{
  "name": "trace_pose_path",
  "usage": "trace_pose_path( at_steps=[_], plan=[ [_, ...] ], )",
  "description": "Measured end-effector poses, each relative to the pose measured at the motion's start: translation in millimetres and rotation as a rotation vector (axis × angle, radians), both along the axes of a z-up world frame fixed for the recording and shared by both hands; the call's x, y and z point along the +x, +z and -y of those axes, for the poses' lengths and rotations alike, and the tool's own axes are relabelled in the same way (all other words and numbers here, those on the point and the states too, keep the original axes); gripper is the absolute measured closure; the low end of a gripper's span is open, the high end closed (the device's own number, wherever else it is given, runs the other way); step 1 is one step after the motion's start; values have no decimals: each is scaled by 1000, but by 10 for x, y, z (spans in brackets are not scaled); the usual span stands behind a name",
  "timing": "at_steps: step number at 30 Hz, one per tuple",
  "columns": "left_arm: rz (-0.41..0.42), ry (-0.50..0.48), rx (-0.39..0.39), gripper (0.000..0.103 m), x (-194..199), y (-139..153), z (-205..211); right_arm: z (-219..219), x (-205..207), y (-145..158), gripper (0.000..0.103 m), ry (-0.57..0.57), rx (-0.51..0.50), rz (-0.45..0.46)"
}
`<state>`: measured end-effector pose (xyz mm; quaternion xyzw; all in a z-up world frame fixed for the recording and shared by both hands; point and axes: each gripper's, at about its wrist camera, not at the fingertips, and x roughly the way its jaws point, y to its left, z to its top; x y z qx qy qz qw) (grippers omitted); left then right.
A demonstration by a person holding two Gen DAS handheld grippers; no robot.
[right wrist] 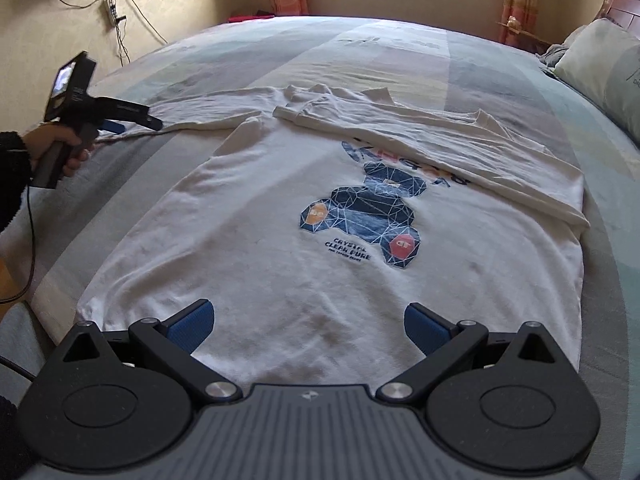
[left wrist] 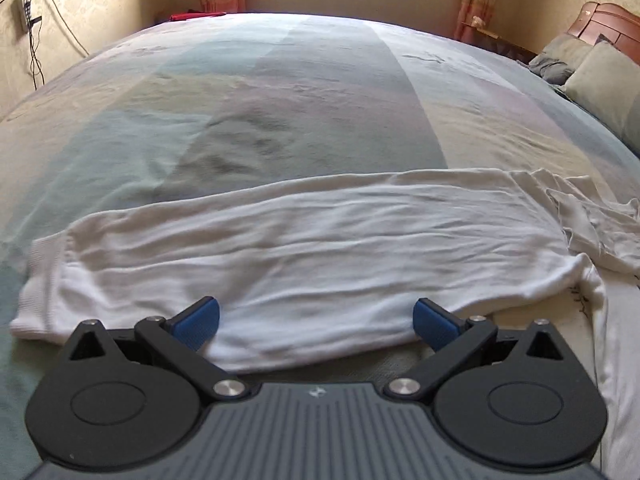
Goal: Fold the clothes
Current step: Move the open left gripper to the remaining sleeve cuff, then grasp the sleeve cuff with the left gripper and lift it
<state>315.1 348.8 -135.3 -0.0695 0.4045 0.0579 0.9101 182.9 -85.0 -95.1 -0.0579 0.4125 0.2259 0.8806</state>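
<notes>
Striped bedding [right wrist: 400, 52] in pale greens and greys covers a bed, with pillows [right wrist: 600, 68] at the far right. On it lies a white sweatshirt [right wrist: 280, 240] with a blue bear print, its right sleeve folded across the chest. At the near hem, the right hand-held gripper [right wrist: 308, 326] is wide open, gripping nothing. Over the left sleeve [left wrist: 280, 248], the left hand-held gripper [left wrist: 316, 322] is also wide open and empty.

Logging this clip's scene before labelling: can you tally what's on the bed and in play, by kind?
White sweatshirt, printed front up, one sleeve folded across: 1
Pillows at the headboard: 2
Grippers, left and right, both open: 2
Red cloth at the far edge: 1
Total: 6
</notes>
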Motion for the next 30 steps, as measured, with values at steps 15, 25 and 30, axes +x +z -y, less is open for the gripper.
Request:
trace_pose_path(
  at_steps=[15, 25, 30],
  plan=[
    [153, 113, -242, 1, -638, 149, -449, -183, -67, 12, 0, 55, 11, -13],
    [222, 167, -437, 1, -754, -183, -698, -224, -77, -1, 0, 58, 7, -21],
    [282, 223, -500, 1, -687, -250, -864, -222, -39, -19, 0, 44, 4, -31]
  ],
)
